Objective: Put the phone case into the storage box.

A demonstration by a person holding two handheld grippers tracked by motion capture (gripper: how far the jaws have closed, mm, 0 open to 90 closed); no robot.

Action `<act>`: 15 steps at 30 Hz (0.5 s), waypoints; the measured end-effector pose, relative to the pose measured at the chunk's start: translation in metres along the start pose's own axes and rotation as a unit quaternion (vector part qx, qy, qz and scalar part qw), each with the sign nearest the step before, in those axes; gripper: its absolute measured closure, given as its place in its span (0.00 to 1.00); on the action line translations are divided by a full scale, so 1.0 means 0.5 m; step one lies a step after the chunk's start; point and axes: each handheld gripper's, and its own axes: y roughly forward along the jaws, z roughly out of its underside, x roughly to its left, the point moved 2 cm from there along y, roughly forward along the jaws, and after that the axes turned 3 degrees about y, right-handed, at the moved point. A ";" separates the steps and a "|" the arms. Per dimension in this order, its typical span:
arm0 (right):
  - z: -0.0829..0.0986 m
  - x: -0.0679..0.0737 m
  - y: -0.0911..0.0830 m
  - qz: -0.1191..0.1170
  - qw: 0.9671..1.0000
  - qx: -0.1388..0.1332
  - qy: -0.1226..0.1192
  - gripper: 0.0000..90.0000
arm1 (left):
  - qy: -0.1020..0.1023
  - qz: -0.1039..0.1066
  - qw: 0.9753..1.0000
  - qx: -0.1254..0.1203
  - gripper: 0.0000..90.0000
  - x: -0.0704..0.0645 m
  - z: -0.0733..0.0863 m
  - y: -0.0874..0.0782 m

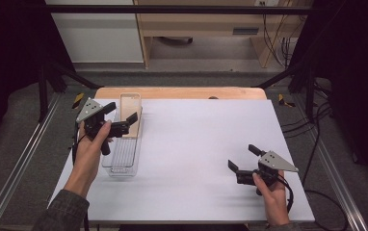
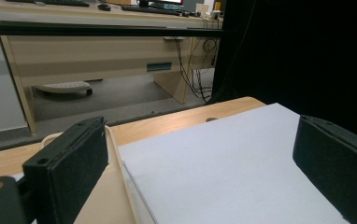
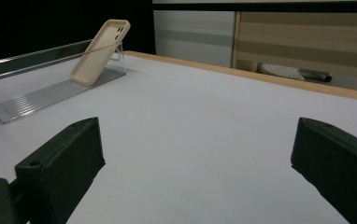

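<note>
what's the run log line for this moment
left gripper: open, over clear tray | phone case: leaning in tray | right gripper: open, apart

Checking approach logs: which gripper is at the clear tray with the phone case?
The left gripper. It hangs open over the clear tray, jaws by the beige phone case. The right gripper is open over bare white table.

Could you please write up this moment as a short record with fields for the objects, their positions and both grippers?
surface: white table top
tray: clear plastic tray, left side of table
phone case: beige phone case, leaning tilted against the tray's far end
left gripper: left gripper, open, above the tray by the case, holding nothing
right gripper: right gripper, open, over bare table at right, holding nothing
</note>
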 end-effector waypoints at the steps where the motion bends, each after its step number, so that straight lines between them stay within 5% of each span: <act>1: 0.000 0.000 0.000 0.000 1.000 0.001 0.000 0.03 | 0.002 0.000 1.000 -0.001 0.03 0.001 0.000 -0.006; 15: 0.002 0.001 0.001 0.001 1.000 0.003 -0.003 0.03 | 0.027 -0.015 0.999 -0.017 0.02 0.026 0.018 -0.092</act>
